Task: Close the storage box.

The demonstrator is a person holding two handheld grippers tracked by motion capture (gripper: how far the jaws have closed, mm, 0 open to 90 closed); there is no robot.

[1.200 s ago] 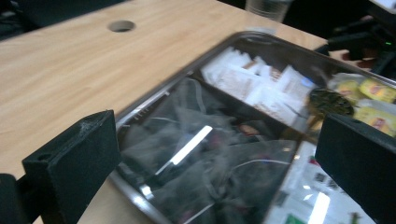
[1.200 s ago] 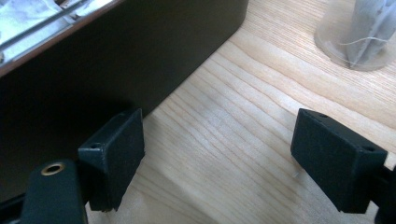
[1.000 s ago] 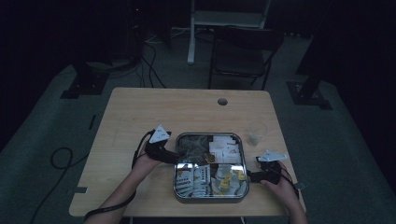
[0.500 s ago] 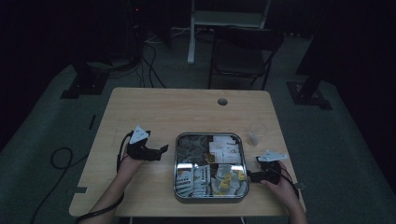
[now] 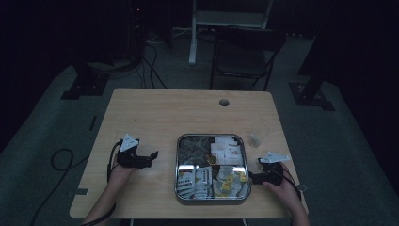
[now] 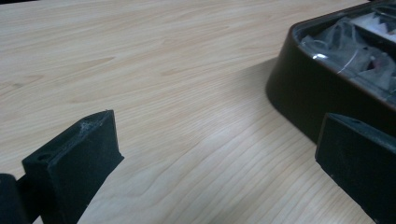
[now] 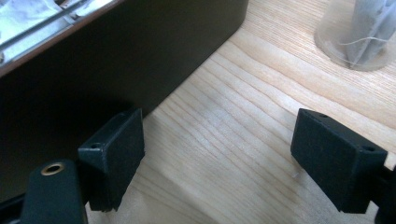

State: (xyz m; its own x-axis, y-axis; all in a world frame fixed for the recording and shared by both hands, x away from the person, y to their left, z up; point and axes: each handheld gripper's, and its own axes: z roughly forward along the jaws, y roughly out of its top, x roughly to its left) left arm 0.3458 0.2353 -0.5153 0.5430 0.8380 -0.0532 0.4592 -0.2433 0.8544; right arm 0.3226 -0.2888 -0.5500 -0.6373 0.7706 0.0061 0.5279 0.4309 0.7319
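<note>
A square metal tray (image 5: 212,194) with dark outer walls sits on the wooden table (image 5: 188,113), divided into compartments of packets and sachets. My left gripper (image 5: 151,155) rests on the table to the tray's left, open and holding nothing; its own view (image 6: 219,158) has the tray wall (image 6: 299,98) ahead on the right. My right gripper (image 5: 251,176) lies at the tray's right wall, open and holding nothing; in its view (image 7: 219,154) one jaw is close against the tray wall (image 7: 140,56).
A clear plastic cup (image 5: 258,136) with a tea bag stands right of the tray's far corner, and it is also in the right gripper view as the cup (image 7: 357,35). A cable hole (image 5: 224,102) lies near the table's far edge. A chair (image 5: 244,52) stands beyond.
My left gripper has drawn back from the tray's left rim and now rests on the bare table farther left. The right gripper has stayed put.
</note>
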